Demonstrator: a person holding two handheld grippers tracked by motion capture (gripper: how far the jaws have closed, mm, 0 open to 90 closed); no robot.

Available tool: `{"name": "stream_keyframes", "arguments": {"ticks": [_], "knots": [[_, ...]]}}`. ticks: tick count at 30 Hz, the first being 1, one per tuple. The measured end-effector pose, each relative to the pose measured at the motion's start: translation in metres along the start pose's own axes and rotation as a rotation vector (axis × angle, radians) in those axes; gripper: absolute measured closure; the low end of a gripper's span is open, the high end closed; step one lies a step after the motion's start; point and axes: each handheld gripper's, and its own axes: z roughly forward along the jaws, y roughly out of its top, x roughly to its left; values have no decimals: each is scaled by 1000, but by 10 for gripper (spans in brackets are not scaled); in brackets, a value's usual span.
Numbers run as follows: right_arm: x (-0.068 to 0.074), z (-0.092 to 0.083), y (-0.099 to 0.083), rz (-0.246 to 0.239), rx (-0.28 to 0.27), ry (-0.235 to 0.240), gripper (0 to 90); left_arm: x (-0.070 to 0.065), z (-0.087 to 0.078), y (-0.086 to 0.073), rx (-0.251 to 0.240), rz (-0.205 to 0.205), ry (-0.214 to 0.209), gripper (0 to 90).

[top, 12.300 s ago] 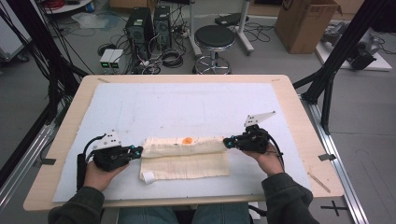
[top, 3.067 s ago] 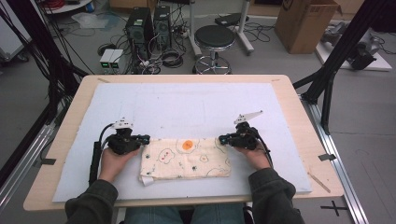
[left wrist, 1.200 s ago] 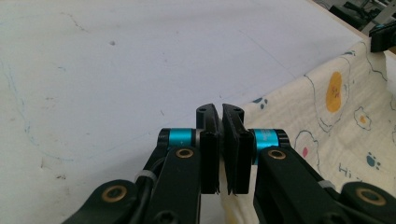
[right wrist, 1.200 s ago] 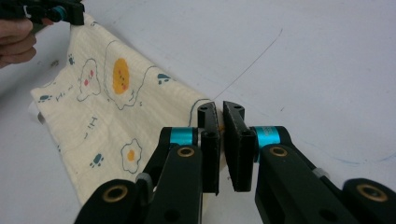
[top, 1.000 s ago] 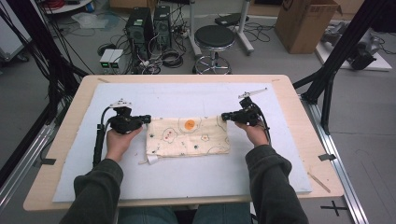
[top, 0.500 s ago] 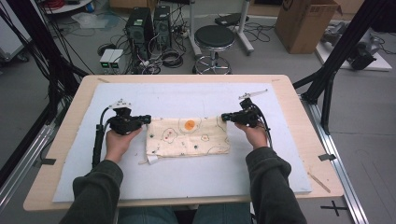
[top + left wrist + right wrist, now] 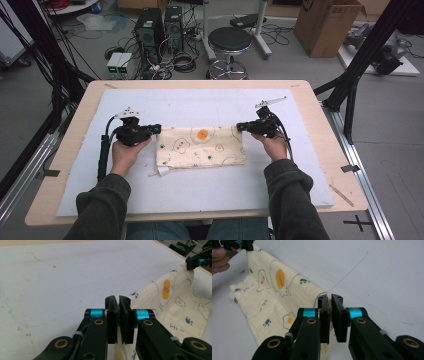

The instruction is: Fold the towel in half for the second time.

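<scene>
Both grippers clamped on the cloth (image 7: 201,146) now: left gripper (image 7: 156,129) pinching its far-left corner, right gripper (image 7: 240,126) pinching the far-right one. Cloth's a cream piece w/ fried-egg print, lying mid-mat (image 7: 200,105), nearer the table's (image 7: 320,115) front edge than the back. Far edge is lifted a bit and held taut btwn the two hands; near edge rests on the mat. Looks folded in layers, so roughly midway, I'd judge: corners secured, next fold or spread not yet made.
</scene>
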Motion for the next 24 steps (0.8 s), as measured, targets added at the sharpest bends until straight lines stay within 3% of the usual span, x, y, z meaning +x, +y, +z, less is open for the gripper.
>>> {"name": "stream_keyframes", "arguments": {"ticks": [18, 24], "knots": [[9, -3, 0, -22, 10, 2, 852, -5, -8, -5, -5, 18, -8, 852], [10, -5, -2, -26, 19, 5, 852, -8, -9, -7, 13, 46, -8, 852]]}}
